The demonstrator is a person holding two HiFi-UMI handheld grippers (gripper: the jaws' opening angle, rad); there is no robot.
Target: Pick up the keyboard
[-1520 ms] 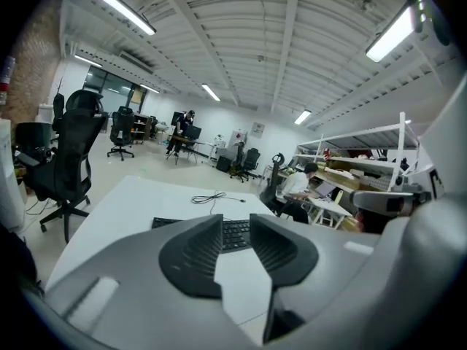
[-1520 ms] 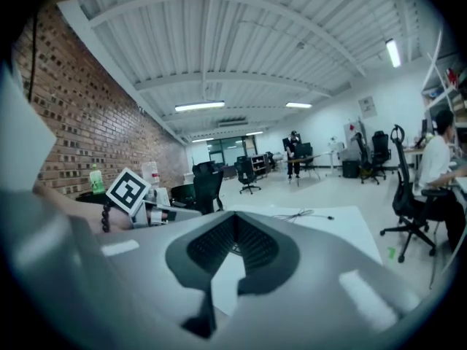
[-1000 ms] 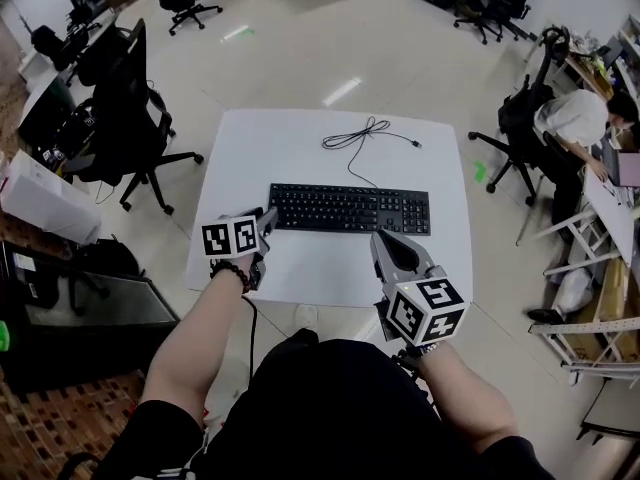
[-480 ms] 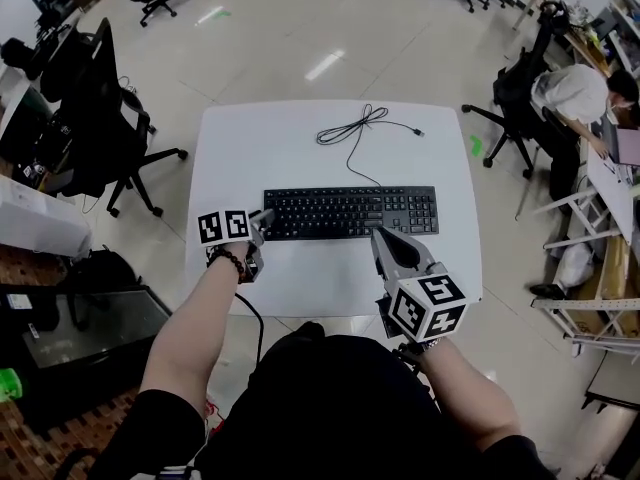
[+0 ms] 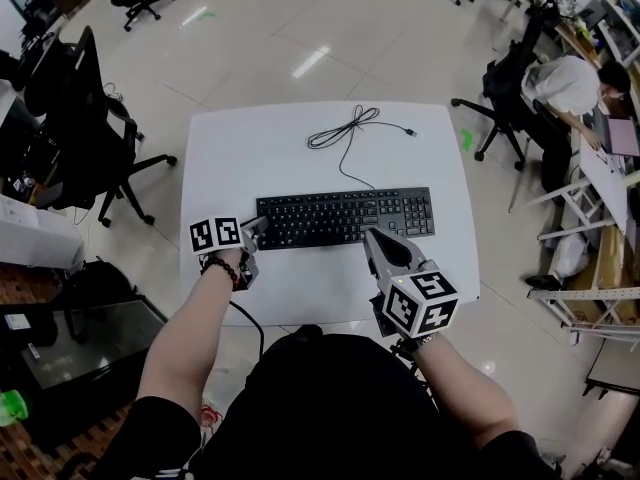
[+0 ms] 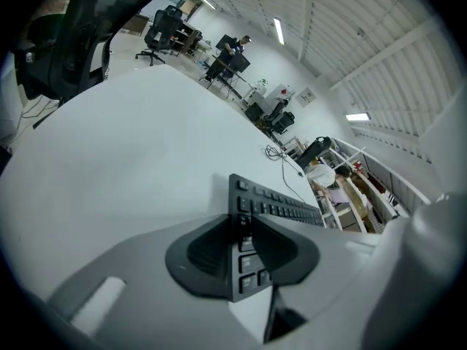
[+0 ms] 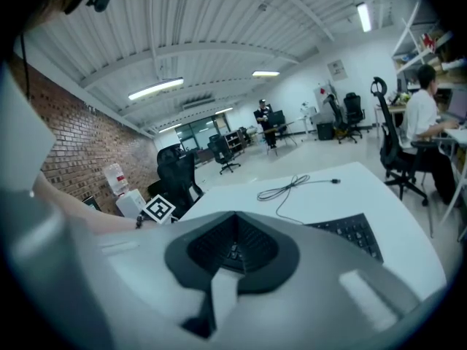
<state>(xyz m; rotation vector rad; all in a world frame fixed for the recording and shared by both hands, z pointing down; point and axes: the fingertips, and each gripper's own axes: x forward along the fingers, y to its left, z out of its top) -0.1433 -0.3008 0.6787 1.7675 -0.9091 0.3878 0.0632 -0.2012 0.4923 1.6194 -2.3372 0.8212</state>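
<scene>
A black keyboard (image 5: 345,216) lies flat across the middle of the white table (image 5: 300,158), its cable (image 5: 345,133) coiled behind it. My left gripper (image 5: 258,226) is at the keyboard's left end. In the left gripper view the jaws (image 6: 243,232) are closing with the keyboard's (image 6: 281,210) left corner between the pads, and I see no firm press. My right gripper (image 5: 372,238) hovers just in front of the keyboard's near edge, right of centre. Its jaws (image 7: 233,250) are shut and empty, with the keyboard (image 7: 354,232) just beyond them.
Black office chairs (image 5: 80,128) stand left of the table, another (image 5: 505,98) to its right. A person (image 5: 575,83) sits at a desk on the far right. The table's near edge runs close behind both grippers. A cardboard box (image 5: 30,233) sits at the left.
My left gripper has sunk toward the table and come up to the keyboard's left end. The right gripper has dropped slightly and edged nearer the keyboard's front edge. The keyboard has not moved.
</scene>
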